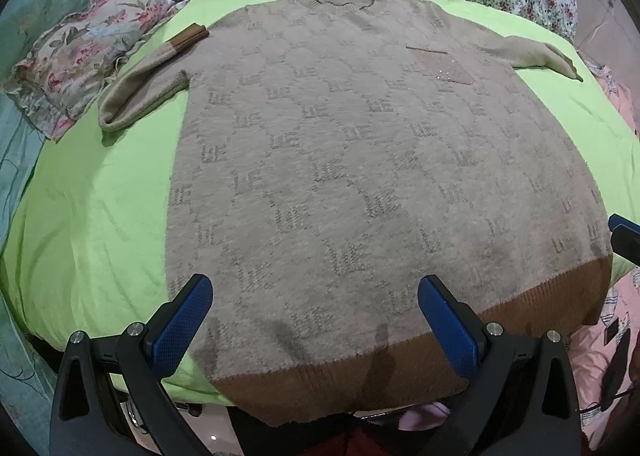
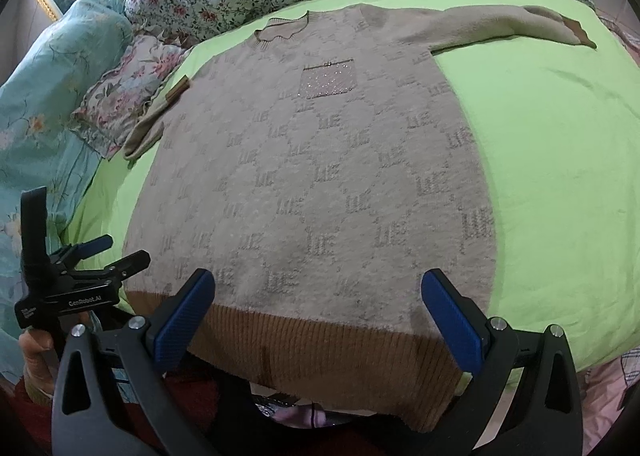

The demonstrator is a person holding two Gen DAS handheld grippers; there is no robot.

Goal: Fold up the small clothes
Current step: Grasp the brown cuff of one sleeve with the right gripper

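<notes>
The sweater (image 1: 360, 160) lies flat on the bed (image 1: 96, 216), collar at 12 o'clock. My left tool (image 1: 316, 320) and right tool (image 2: 320, 316) are both released above the hem. The knit looks soft and limp; I would grip the ribbed hem (image 2: 320, 352) corners.

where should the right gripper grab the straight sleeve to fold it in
Grip the sleeve near its brown cuff, with the right gripper coming from the outer side over the green sheet. It lies flat and fully extended, so the free tip lifts easiest across the sweater.
</notes>
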